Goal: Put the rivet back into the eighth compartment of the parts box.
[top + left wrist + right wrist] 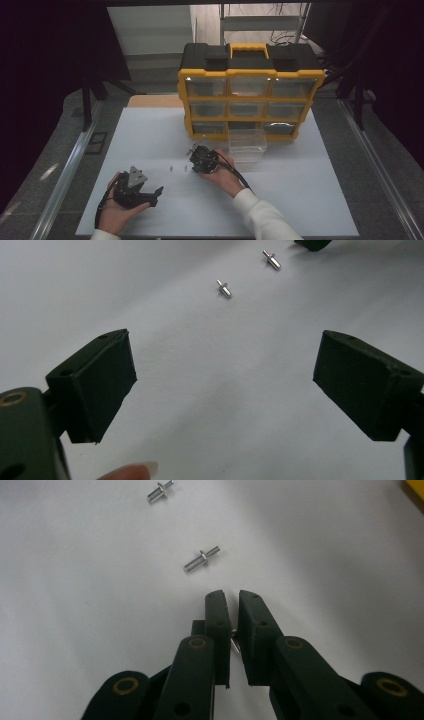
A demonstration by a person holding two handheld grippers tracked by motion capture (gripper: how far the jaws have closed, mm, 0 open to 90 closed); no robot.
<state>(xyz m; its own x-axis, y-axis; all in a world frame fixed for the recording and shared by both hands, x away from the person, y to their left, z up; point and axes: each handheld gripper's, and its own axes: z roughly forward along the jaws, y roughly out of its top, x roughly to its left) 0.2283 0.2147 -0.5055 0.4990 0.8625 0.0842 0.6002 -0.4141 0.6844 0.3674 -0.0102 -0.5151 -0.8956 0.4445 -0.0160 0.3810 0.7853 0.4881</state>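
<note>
Small silver metal pins with a collar lay on the white table sheet [150, 145] between the two grippers: two [224, 288] [271, 260] sat loose ahead of the left gripper [225, 385], whose black jaws stood wide apart over bare sheet. Rightward, the right gripper [233, 610] had its jaws nearly together, clamped on a third pin [234, 644] seen as a glint between the pads. Behind it stood the yellow-and-black plastic drawer organiser [250, 90], one clear drawer [246, 145] pulled out; no writing was legible.

Small metal pin [234, 644] (between tongs)
</note>
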